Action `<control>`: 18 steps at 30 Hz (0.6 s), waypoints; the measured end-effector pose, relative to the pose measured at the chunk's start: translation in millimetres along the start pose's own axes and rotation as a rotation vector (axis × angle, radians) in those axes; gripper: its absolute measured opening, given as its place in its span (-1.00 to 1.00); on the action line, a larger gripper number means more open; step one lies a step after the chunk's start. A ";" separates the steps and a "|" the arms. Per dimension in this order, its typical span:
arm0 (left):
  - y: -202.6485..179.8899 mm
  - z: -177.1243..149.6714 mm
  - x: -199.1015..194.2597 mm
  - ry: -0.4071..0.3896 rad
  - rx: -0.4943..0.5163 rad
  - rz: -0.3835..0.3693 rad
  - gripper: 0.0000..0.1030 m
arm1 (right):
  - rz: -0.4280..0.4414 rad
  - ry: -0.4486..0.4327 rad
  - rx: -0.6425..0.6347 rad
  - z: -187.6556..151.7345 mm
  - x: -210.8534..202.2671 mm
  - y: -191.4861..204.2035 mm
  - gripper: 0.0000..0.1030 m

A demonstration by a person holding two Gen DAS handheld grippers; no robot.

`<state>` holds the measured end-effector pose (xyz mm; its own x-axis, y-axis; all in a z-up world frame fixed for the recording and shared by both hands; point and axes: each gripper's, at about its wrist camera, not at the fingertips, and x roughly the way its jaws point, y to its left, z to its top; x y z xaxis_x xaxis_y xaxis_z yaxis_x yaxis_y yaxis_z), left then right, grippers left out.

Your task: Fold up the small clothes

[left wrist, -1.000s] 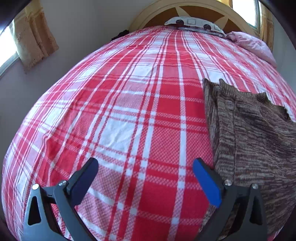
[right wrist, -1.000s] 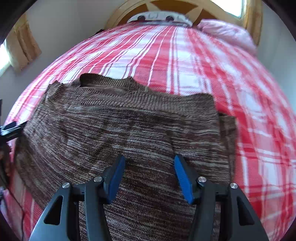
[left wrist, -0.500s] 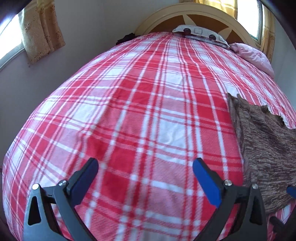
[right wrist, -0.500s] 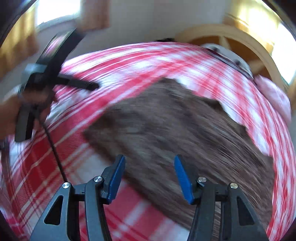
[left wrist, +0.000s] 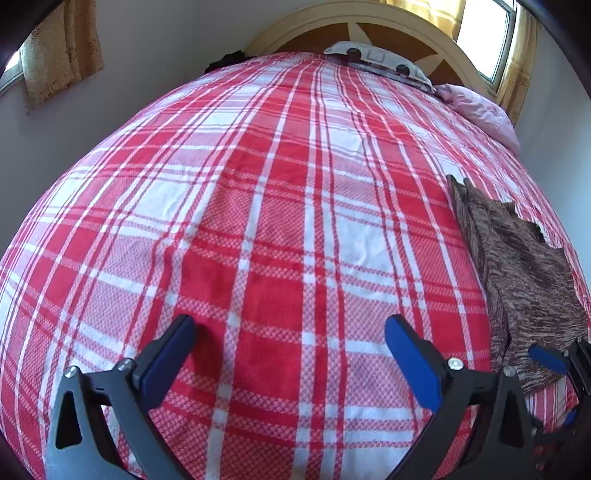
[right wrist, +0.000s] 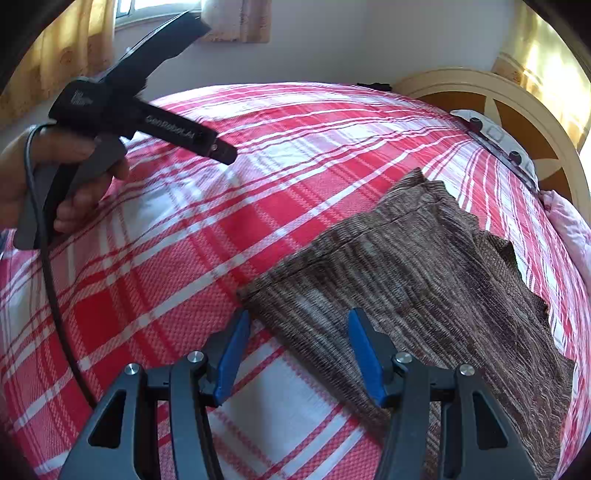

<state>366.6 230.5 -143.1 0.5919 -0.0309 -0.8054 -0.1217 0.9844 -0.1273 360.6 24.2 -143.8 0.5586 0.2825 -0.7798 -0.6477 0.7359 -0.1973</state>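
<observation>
Right wrist view: one brown knit garment (right wrist: 424, 266), perhaps folded, two empty spread claws (right wrist: 293, 354) (left wrist: 288, 352).

bed (left wrist: 258, 221): red-white plaid cover, arched headboard (left wrist: 369, 22) | brown knit garment (right wrist: 424, 266) flat near the right edge | pink pillow (left wrist: 480, 110) at head-end right corner | white device (left wrist: 376, 61) against headboard

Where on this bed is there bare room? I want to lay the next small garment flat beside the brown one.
The widest free patch is the plaid bedspread left of the brown knit garment, running up to the headboard. The left tongs hang open over its near part. It is crowded on the right: the garment, the right tongs at its near corner, and the pink pillow.
</observation>
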 end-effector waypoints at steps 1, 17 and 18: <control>-3.5 2.3 1.1 0.000 0.004 -0.005 1.00 | -0.005 -0.002 0.028 -0.7 0.0 -6.3 0.09; -85.6 46.9 50.9 0.064 0.135 -0.144 1.00 | -0.056 -0.093 0.042 -13.8 -4.6 4.2 -0.20; -89.1 47.7 52.5 0.061 0.139 -0.145 1.00 | -0.064 -0.097 0.043 -14.3 -5.3 4.3 -0.28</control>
<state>446.6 149.4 -146.4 0.5451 -0.1807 -0.8187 0.0747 0.9831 -0.1672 347.4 17.1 -149.0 0.6470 0.2905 -0.7050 -0.5875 0.7793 -0.2180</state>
